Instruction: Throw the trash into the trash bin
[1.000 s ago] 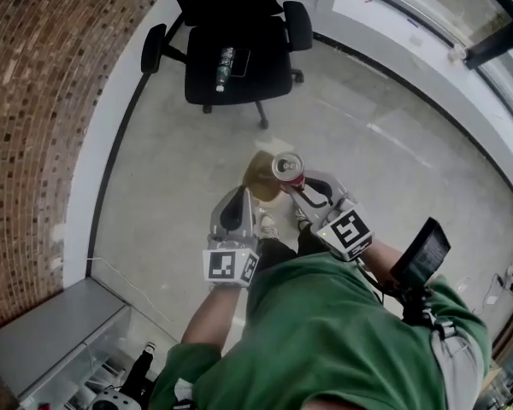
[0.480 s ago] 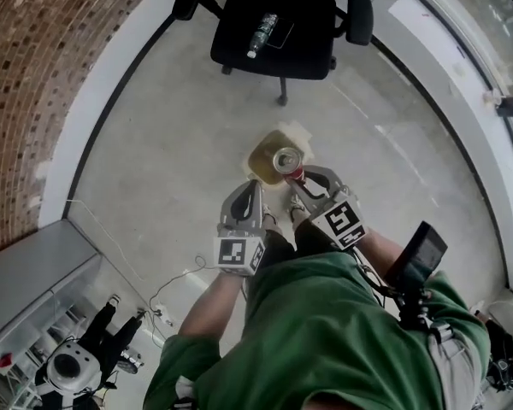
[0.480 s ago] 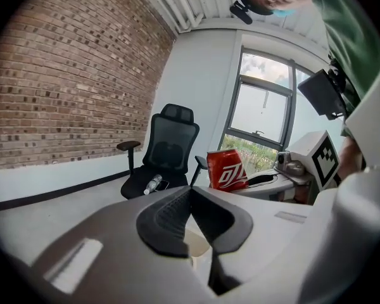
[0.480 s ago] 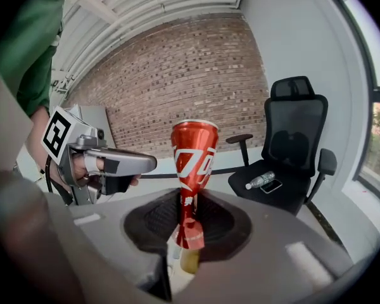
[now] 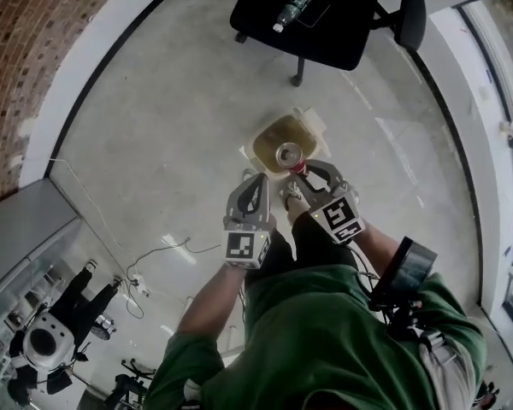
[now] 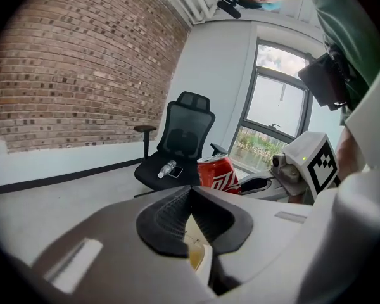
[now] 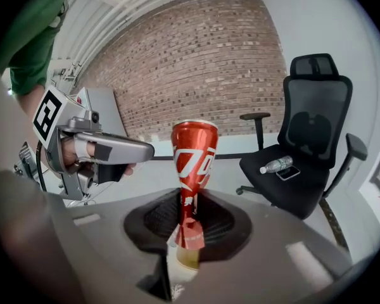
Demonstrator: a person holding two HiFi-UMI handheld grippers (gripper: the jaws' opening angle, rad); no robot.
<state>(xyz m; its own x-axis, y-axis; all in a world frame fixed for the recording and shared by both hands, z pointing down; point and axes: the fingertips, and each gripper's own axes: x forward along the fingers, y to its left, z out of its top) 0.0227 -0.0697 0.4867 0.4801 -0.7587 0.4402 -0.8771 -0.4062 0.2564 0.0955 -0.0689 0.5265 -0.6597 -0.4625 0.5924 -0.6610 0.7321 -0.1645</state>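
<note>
Two grippers are counted: left gripper [image 5: 256,179], right gripper [image 5: 298,172]. One red can [image 5: 288,155], one trash bin [image 5: 313,127], one office chair [image 5: 342,32], one water bottle [image 5: 292,7] and one phone [image 5: 313,14] are counted.

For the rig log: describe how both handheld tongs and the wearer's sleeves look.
Both the left tongs and right tongs are pale grey wedge-shaped shells with black ribbed pads. Each carries a white cube printed with black square markers. The sleeves are green.
</note>
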